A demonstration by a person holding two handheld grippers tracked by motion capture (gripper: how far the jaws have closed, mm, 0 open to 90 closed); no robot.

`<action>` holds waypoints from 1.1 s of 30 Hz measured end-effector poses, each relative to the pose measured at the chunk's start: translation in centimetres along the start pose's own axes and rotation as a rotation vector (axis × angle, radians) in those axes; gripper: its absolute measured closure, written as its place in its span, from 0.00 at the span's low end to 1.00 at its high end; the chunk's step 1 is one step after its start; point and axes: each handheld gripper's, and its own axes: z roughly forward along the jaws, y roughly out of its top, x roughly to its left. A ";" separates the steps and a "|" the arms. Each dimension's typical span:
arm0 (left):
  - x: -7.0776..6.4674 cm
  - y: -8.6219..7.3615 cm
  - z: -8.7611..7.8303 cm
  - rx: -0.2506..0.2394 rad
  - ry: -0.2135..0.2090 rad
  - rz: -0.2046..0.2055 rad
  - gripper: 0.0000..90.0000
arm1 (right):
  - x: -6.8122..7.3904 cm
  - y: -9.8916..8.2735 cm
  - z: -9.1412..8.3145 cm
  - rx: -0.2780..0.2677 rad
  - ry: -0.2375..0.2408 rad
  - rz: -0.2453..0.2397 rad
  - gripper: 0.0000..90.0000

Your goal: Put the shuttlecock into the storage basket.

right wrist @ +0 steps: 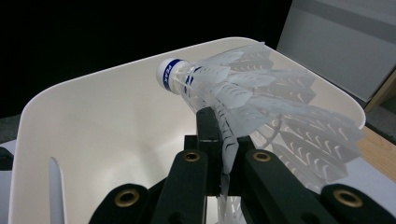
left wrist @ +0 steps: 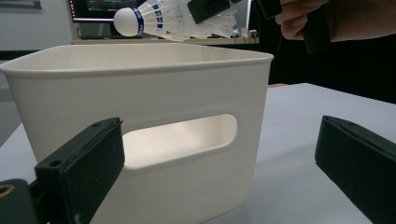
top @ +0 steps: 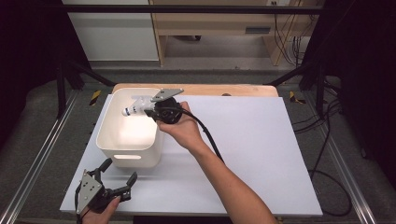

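The white table sheet (top: 261, 154) took up most of the high view, laid over a wooden top whose far edge showed beyond it. On its left part stood the white bin (top: 119, 149), open side up, with a slot handle cut in its near wall; that placing put its mouth within easy reach of either hand.

The right gripper (top: 148, 108) hung over the bin's far right corner, held level by the right hand (top: 183, 128), whose forearm crossed the sheet from the bottom edge. Its jaws were clamped together on the feather skirt of a shuttlecock (top: 133, 110). In the right gripper view the pads pinched only a few feathers near the skirt's edge, so the white cork with its blue band pointed away from the gripper, out over the bin's inside. Such a thin edge hold probably spared the feathers from being crushed, and it left the shuttlecock free to drop cork first once let go. It was above the rim and, as far as the pictures showed, touched neither wall nor floor.

The left gripper (top: 122, 179) waited at the sheet's near left corner, jaws apart and empty, aimed at the bin's handle wall. It seemed parked clear, though perhaps ready to steady the bin.
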 end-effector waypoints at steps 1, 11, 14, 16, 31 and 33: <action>0.0 0.0 0.0 0.000 0.000 0.001 0.02 | 0.0 0.0 0.0 0.000 0.000 -0.002 0.99; 0.0 0.0 0.0 0.000 0.001 0.001 0.02 | 0.2 0.1 0.2 -0.006 0.004 0.003 0.99; 0.0 0.0 0.0 -0.001 0.002 0.001 0.02 | 0.3 0.1 0.3 -0.006 0.005 0.000 0.99; 0.0 0.0 0.0 -0.001 0.001 0.000 0.02 | 0.4 0.2 0.3 -0.005 0.003 -0.001 0.99; 0.0 0.0 0.0 0.000 0.002 0.000 0.02 | 0.8 0.5 1.0 0.004 0.008 -0.015 0.99; 0.0 0.0 0.0 0.000 0.002 -0.001 0.02 | 0.9 0.5 1.0 0.006 0.009 -0.020 0.99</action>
